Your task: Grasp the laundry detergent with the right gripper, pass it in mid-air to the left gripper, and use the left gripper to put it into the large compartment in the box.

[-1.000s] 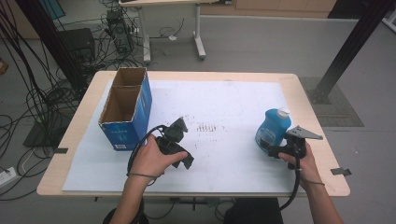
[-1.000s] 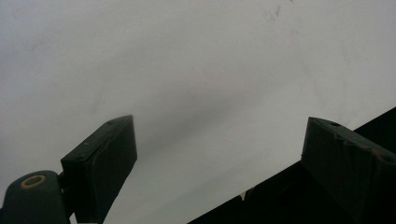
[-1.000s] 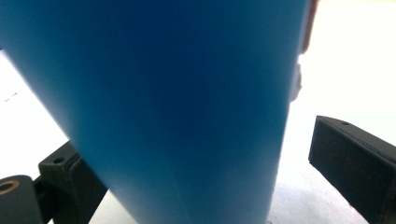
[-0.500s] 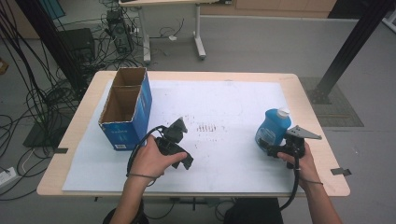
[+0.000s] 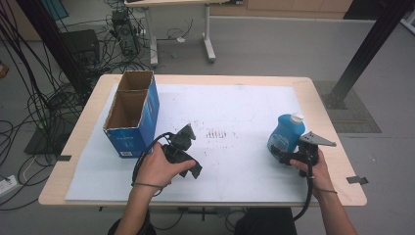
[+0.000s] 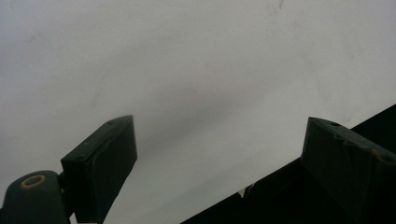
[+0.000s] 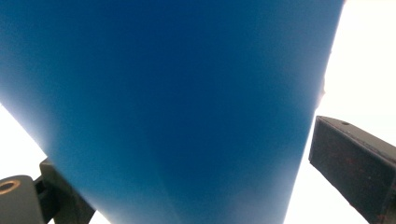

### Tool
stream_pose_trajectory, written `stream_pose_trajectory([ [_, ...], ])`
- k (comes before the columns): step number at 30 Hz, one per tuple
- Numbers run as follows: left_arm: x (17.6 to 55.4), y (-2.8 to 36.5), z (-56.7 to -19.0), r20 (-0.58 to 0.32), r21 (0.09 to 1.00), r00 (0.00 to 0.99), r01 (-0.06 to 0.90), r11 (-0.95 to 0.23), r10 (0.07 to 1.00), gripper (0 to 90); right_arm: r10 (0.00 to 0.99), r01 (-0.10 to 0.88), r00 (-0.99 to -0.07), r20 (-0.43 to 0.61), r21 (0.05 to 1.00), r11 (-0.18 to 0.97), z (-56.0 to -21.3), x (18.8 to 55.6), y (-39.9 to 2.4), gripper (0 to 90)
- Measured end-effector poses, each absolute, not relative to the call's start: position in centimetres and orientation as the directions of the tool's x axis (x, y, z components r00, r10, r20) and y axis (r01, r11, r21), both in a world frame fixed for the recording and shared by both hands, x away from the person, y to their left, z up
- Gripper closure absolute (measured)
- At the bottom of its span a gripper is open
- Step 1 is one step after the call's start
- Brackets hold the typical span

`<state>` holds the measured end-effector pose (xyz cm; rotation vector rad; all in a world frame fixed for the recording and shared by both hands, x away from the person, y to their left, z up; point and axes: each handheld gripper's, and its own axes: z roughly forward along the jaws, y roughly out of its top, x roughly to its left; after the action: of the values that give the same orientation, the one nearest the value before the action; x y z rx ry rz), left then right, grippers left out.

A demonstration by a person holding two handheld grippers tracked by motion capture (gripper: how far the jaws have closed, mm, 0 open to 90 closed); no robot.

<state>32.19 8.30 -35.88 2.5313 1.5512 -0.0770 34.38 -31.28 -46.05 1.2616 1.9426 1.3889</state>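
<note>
A blue bottle [image 5: 285,135] with a white cap stands upright on the white sheet at the right. My right gripper [image 5: 284,157] sits low against its near side. In the right gripper view the bottle [image 7: 177,93] lies between the jaws, and a bright gap separates it from the right pad [image 7: 348,163]; the left pad is mostly hidden behind it. My left gripper [image 5: 195,170] rests in the hand near the table's middle front, tipped down at the sheet. Its jaws [image 6: 219,154] stand wide apart with only white paper between them.
An open blue cardboard box [image 5: 131,117] stands at the left of the wooden table [image 5: 318,93], on a white sheet [image 5: 235,107] marked with dark smudges [image 5: 215,133]. Cables and a desk frame lie on the floor beyond.
</note>
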Motion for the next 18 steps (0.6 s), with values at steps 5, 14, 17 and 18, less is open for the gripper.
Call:
stream_pose_trajectory([
  [5, 32.18, 8.43, -35.84, -0.132, 0.118, 0.457, 0.888, -0.444, 0.88, 10.9, 0.858, 0.416, -0.491, 0.149, 0.906, 0.081, -46.05, 34.42, -31.21, 4.0],
  [14, 32.16, 8.34, -35.91, -0.134, 0.114, 0.46, 0.887, -0.447, 0.878, 10.9, 0.86, 0.412, -0.488, 0.15, 0.908, 0.076, -46.05, 34.37, -31.15, 5.9],
  [17, 32.14, 8.34, -35.91, -0.134, 0.116, 0.458, 0.888, -0.445, 0.879, 10.9, 0.859, 0.408, -0.49, 0.144, 0.91, 0.08, -45.99, 34.36, -31.15, 6.2],
  [18, 32.14, 8.36, -35.9, -0.135, 0.116, 0.459, 0.888, -0.446, 0.878, 10.9, 0.86, 0.408, -0.489, 0.144, 0.91, 0.079, -45.96, 34.35, -31.16, 6.2],
])
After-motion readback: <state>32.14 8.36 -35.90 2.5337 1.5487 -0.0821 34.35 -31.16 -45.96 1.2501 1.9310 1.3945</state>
